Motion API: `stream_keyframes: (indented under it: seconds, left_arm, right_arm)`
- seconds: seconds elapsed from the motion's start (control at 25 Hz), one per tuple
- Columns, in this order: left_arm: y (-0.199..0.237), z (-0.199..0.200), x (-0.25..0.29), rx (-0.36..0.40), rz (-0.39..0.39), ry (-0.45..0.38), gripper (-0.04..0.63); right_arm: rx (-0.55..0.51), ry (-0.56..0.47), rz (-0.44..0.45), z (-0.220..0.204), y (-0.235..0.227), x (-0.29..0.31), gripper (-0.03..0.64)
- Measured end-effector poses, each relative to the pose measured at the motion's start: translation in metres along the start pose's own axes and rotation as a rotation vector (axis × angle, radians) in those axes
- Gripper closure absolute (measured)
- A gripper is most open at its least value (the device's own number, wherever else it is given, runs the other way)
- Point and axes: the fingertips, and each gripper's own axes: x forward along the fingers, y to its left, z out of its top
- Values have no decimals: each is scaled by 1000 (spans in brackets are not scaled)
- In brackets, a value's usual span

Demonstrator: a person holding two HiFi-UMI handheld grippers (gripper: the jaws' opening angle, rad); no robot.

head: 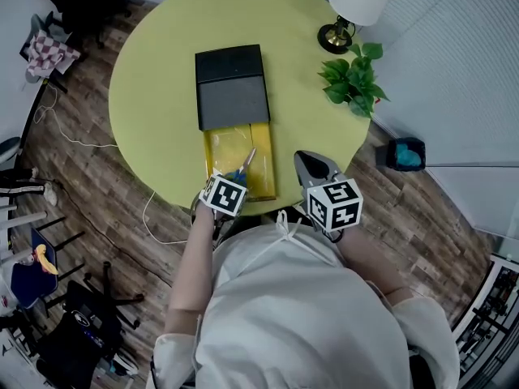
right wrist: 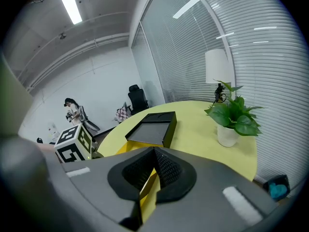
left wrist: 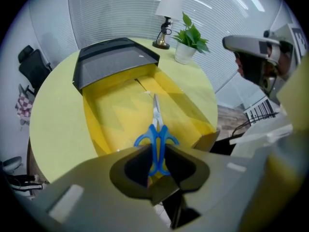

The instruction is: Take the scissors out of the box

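The left gripper is pointing steeply down into the yellow tray, its jaws clamping the blue handles of the scissors. The blades are aiming toward the black sleeve. The right gripper is hovering just right of the tray, jaws pressed together. Only square black-and-white markers are showing on the cubes.

This is an office: a round table stands by tall windows with slatted blinds, a swivel chair waits behind, strip lights run overhead, and a lamp and potted plant sit nearby.
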Motion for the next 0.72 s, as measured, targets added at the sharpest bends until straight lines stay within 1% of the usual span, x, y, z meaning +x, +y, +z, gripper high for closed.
stream_keyframes:
  seconds: [0.24, 0.36, 0.56, 0.72]
  left_arm:
    - [3, 12, -34, 23, 14, -94, 508]
    - [6, 22, -52, 30, 26, -160, 508]
    - [14, 45, -80, 29, 52, -295, 508]
    - [21, 70, -107, 32, 74, -425, 508]
  right_arm:
    - [-7, -13, -2, 5, 13, 0, 617]
    - [-9, -27, -3, 10, 17, 1, 617]
    - [-14, -53, -8, 20, 20, 0, 617]
    - [-22, -81, -12, 30, 22, -2, 617]
